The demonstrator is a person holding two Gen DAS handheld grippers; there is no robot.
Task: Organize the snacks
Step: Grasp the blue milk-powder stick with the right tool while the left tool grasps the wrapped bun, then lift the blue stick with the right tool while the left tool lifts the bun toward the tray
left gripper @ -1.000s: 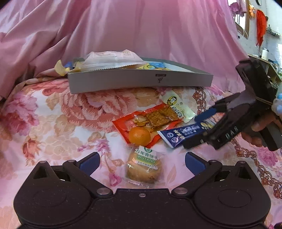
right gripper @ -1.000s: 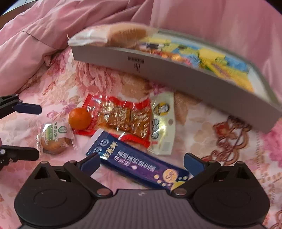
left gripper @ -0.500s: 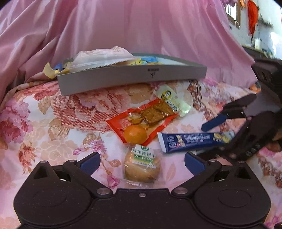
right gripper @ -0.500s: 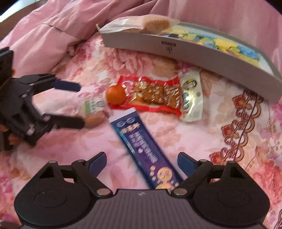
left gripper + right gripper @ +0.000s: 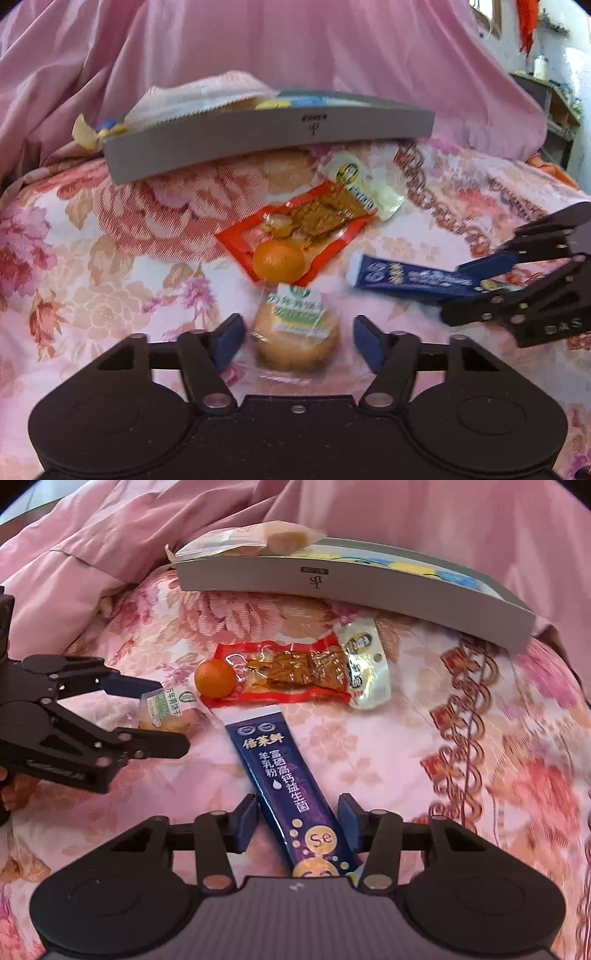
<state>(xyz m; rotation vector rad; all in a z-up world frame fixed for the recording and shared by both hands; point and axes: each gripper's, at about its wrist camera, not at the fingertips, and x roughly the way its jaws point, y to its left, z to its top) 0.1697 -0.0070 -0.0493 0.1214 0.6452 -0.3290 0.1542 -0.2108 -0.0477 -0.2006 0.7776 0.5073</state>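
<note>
On the flowered bedspread a wrapped round cake (image 5: 297, 332) lies between the fingers of my left gripper (image 5: 297, 343). Its jaws are closing, and a narrow gap shows on each side. A dark blue powder sachet (image 5: 284, 775) lies lengthwise between the fingers of my right gripper (image 5: 298, 823). These jaws are closing too, with the pads just off the sachet's edges. The left wrist view has the right gripper (image 5: 454, 291) at the sachet's (image 5: 406, 277) far end. The right wrist view has the left gripper (image 5: 164, 712) around the cake (image 5: 173, 720).
A small orange (image 5: 279, 260) rests on a red snack packet (image 5: 314, 221), with a pale yellow packet (image 5: 364, 188) beside it. Behind them a grey box (image 5: 269, 136) holds several snacks. A pink quilt (image 5: 295, 48) rises at the back.
Both pairs of jaws have narrowed, the left around the cake and the right around the blue sachet. The right gripper has shifted rightward in the left wrist view, lining up along the sachet.
</note>
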